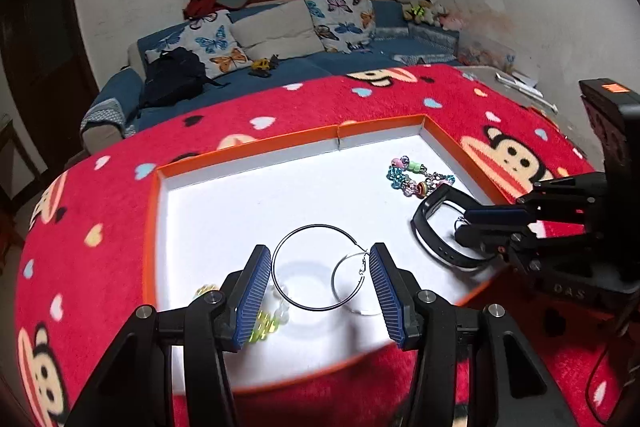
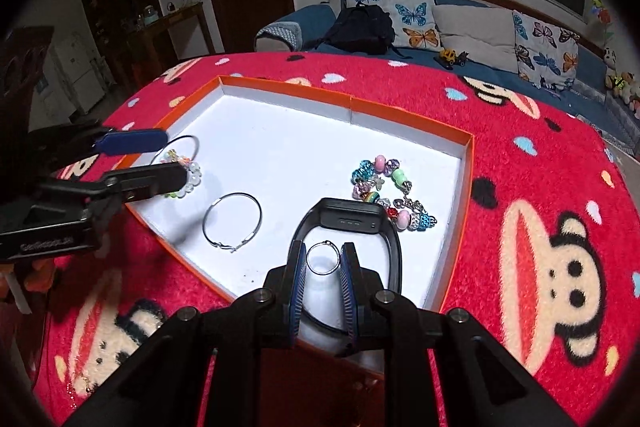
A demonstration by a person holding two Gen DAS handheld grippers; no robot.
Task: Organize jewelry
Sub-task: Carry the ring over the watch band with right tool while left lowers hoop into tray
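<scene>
- Left gripper holds a large black hoop earring across its half-spread blue pads; the hoop spans the gap, its left edge at the left pad, its right side running to the right pad.
- Beside that hoop, in the left wrist view, a smaller silver hoop earring overlaps it near the right pad; the right wrist view shows this silver hoop lying flat on the tray floor, apart from the gripper.
- Under and left of the left gripper lies a bracelet of clear and yellow-green beads, partly hidden by the left finger.
- Right gripper stands narrow, its pads closed on a small silver ring held upright between them.
- Around the right gripper's fingertips lies a black smart band, its strap looping round both fingers on the tray floor.
- Just beyond the band sits a colourful charm bracelet, touching the band's far edge.
- All of this is inside a shallow white tray with an orange rim.
- Tray rests on a counter covered by a red cartoon-monkey blanket.
- Behind the counter stands a blue sofa with butterfly cushions and a black backpack.
</scene>
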